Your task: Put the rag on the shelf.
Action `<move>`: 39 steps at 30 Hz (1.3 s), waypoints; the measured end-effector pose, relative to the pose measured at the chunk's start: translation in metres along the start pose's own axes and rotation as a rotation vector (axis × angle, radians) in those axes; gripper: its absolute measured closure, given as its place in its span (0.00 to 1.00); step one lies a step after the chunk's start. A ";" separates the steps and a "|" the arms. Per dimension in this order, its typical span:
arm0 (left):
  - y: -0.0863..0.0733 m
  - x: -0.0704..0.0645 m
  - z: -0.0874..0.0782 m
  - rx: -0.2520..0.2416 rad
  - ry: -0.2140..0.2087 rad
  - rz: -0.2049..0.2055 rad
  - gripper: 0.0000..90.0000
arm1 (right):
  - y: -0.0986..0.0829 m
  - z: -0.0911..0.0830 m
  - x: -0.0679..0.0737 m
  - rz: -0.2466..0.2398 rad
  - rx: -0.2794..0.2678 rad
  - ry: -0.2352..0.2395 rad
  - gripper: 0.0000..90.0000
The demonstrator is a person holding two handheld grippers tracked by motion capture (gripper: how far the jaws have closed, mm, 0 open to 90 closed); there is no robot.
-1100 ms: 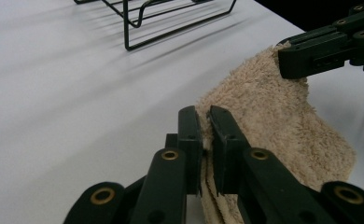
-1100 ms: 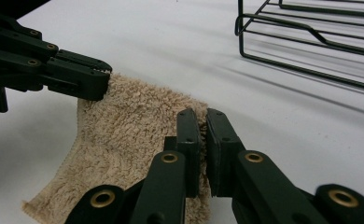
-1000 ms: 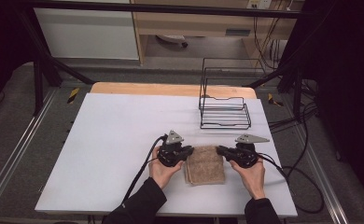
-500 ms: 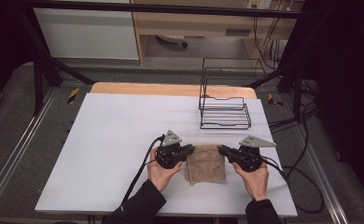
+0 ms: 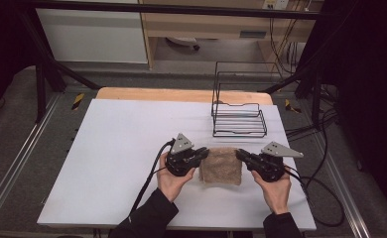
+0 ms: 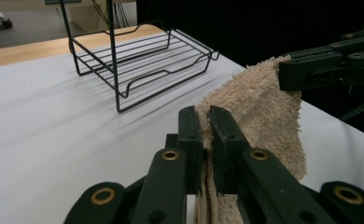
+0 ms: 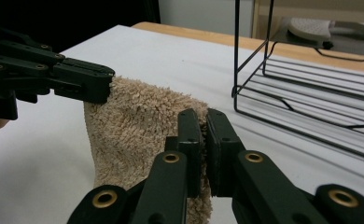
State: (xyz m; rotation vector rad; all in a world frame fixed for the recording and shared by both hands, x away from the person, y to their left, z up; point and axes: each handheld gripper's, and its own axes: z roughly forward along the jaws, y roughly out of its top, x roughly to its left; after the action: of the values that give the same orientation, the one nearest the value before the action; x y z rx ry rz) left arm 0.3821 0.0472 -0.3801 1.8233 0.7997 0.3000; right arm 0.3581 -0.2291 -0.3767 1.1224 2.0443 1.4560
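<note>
The white desk carries a black wire rack, standing beyond both sets of fingers. Between them hangs the tan towel, lifted by its top edge, lower part draping down. The left gripper and right gripper each have fingers clamped tight on a corner. Judging by this, pickup is done; folding or placing remains

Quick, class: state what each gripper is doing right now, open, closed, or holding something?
Left gripper: closed, pinching one top corner of the beige towel.
Right gripper: closed, pinching the towel's other top corner.
</note>
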 end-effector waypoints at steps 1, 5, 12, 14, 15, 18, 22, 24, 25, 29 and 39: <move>0.002 0.000 -0.001 -0.002 0.000 0.004 0.92 | 0.000 0.000 0.000 0.000 0.000 0.000 0.95; 0.007 -0.002 -0.002 -0.017 -0.001 0.013 0.92 | 0.004 -0.005 0.000 -0.010 -0.032 -0.010 0.95; 0.016 -0.004 -0.003 -0.052 -0.002 0.017 0.92 | 0.011 -0.012 0.002 -0.027 -0.071 -0.027 0.95; 0.018 -0.004 -0.004 -0.059 -0.003 0.019 0.92 | 0.012 -0.012 0.003 -0.027 -0.075 -0.028 0.95; 0.020 -0.004 -0.004 -0.063 -0.004 0.021 0.92 | 0.014 -0.014 0.003 -0.028 -0.082 -0.029 0.95; 0.024 -0.005 -0.006 -0.077 -0.002 0.028 0.92 | 0.016 -0.015 0.003 -0.032 -0.091 -0.032 0.95; 0.029 -0.006 -0.008 -0.096 -0.002 0.030 0.92 | 0.020 -0.018 0.005 -0.039 -0.107 -0.035 0.95; 0.032 -0.006 -0.009 -0.102 -0.001 0.033 0.92 | 0.022 -0.019 0.006 -0.040 -0.119 -0.037 0.95; 0.033 -0.006 -0.009 -0.105 -0.001 0.034 0.92 | 0.024 -0.021 0.006 -0.041 -0.125 -0.038 0.95; 0.038 -0.007 -0.011 -0.121 -0.004 0.040 0.92 | 0.028 -0.023 0.007 -0.043 -0.137 -0.042 0.95; 0.056 -0.012 -0.017 -0.164 -0.010 0.060 0.92 | 0.043 -0.032 0.008 -0.063 -0.187 -0.057 0.95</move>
State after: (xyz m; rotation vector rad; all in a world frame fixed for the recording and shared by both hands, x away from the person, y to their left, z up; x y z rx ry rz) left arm 0.3857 0.0407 -0.3205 1.6955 0.6937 0.3844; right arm 0.3473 -0.2365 -0.3241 1.0036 1.8455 1.5301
